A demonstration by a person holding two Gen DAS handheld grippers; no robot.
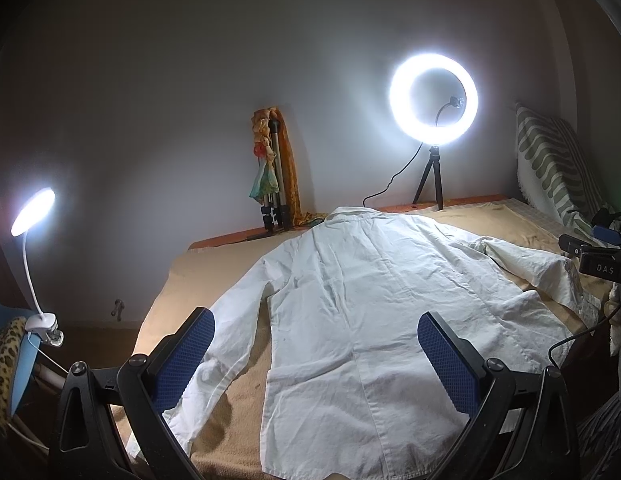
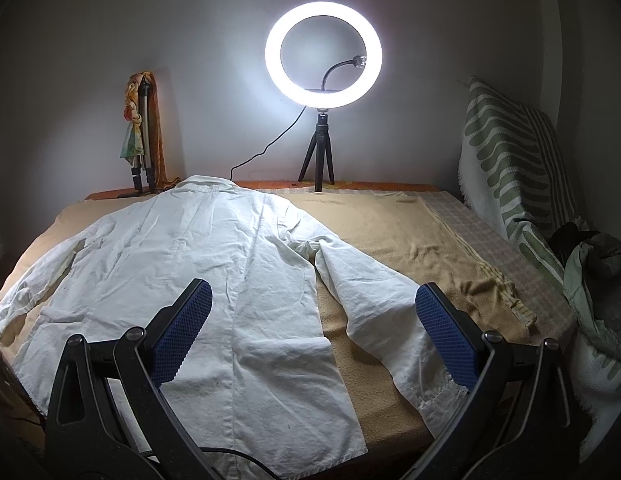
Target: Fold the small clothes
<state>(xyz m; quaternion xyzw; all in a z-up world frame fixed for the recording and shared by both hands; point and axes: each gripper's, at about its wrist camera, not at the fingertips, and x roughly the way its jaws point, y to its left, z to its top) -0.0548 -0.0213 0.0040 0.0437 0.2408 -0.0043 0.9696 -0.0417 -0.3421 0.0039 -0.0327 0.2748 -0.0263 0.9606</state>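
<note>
Both grippers hang with jaws spread wide and nothing between them, the left gripper (image 1: 314, 364) over the hem and left sleeve, the right gripper (image 2: 312, 334) over the hem and the right sleeve (image 2: 390, 320). Just ahead of them the white shirt (image 1: 350, 300) lies back-up, flat on the tan blanket (image 2: 410, 240) covering the bed, collar farthest away. I'd worry a pinch could catch the blanket along with the thin cloth, dragging both. Off to the left gripper's right, a black device (image 1: 602, 266) reads "DAS". Beyond, a ring light (image 2: 323, 50) glares.
</note>
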